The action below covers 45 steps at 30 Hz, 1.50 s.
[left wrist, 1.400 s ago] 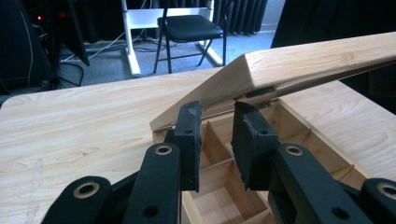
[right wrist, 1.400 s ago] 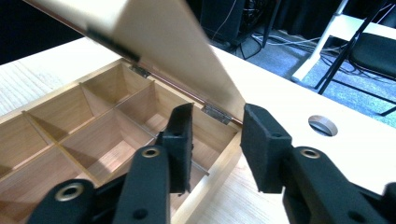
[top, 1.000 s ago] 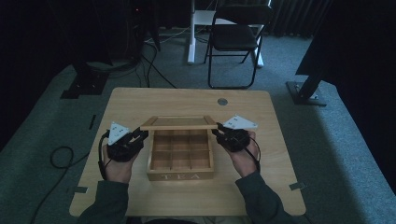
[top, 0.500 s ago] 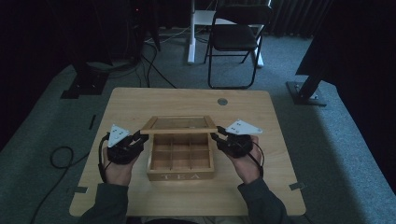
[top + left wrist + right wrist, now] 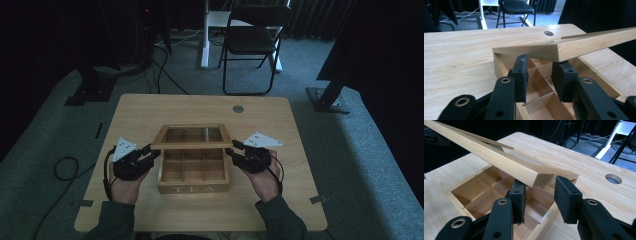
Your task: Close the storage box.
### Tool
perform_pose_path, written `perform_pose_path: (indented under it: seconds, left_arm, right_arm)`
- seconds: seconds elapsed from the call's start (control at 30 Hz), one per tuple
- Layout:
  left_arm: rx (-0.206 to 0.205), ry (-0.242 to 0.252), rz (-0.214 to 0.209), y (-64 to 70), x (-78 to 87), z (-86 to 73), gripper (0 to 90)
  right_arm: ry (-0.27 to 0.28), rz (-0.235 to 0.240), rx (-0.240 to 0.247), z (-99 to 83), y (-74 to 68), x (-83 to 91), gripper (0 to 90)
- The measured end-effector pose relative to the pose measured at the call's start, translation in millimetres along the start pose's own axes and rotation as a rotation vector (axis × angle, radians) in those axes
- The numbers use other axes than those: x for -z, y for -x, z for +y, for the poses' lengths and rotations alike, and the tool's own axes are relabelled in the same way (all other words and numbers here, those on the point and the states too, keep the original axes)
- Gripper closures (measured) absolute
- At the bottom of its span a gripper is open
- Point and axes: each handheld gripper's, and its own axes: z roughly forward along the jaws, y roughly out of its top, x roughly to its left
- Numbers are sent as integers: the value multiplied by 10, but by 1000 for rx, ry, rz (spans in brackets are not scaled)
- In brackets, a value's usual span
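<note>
1. High view: a light wooden table [image 5: 150,115] carries a wooden tea box [image 5: 194,172] at its centre, slightly toward the person's edge.
2. At the left, the left gripper [image 5: 150,154] is held in the person's left hand [image 5: 125,184], just beside the box's left wall. A grey three-cornered plate [image 5: 124,148] sits on top of it.
3. The box front wall bears the letters "TEA". The interior is split by thin partitions into a grid of square compartments; no contents can be made out in them.
4. The lid [image 5: 192,136] is a wooden frame around a clear pane. It is raised, hinged along the far edge, and tilts above the far part of the box.
5. At the right, the right gripper [image 5: 231,150] is held in the right hand [image 5: 265,180], just beside the box's right wall.
6. A round hole [image 5: 238,108] lies in the table beyond the box. A folding chair [image 5: 252,42] stands on the floor past the far edge.
7. Left gripper view: the jaws stand parted with a clear gap, gripping nothing. The lid [image 5: 564,46] edge crosses just above the jaw tips; contact cannot be determined.
8. Right gripper view: the jaws stand apart, holding nothing. The lid [image 5: 499,157] corner overhangs the inner jaw, above the open compartments [image 5: 486,192].
</note>
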Motion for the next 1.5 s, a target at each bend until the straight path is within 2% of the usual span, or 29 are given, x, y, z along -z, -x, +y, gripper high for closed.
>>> perform_pose_path:
  seconds: [0.37, 0.5, 0.67, 0.83, 1.0, 1.23, 1.37, 1.5]
  left_arm:
    - [-15, -32, -7, 41, -27, -71, 535]
    - [-4, -37, -14, 27, -22, -112, 495]
    - [-10, -47, -14, 33, -30, -152, 489]
    - [-11, -51, -14, 40, -36, -191, 487]
    - [-12, -59, -10, 55, -51, -241, 479]
    - [-18, -63, -8, 75, -62, -296, 478]
    - [-12, -67, -11, 80, -71, -335, 471]
    - [-7, -69, -14, 80, -75, -372, 469]
  right_arm:
    - [-13, -4, -1, -112, -39, -4, 581]
    - [-17, -9, 3, -153, -64, -8, 581]
    - [-33, -8, 6, -187, -82, -28, 567]
    - [-39, -29, -2, -220, -110, -39, 525]
    - [-49, -21, 13, -250, -151, -48, 511]
    - [-48, -10, 9, -308, -173, -55, 510]
    - [-45, -8, 5, -350, -187, -56, 503]
    - [-51, -16, 21, -376, -199, -61, 494]
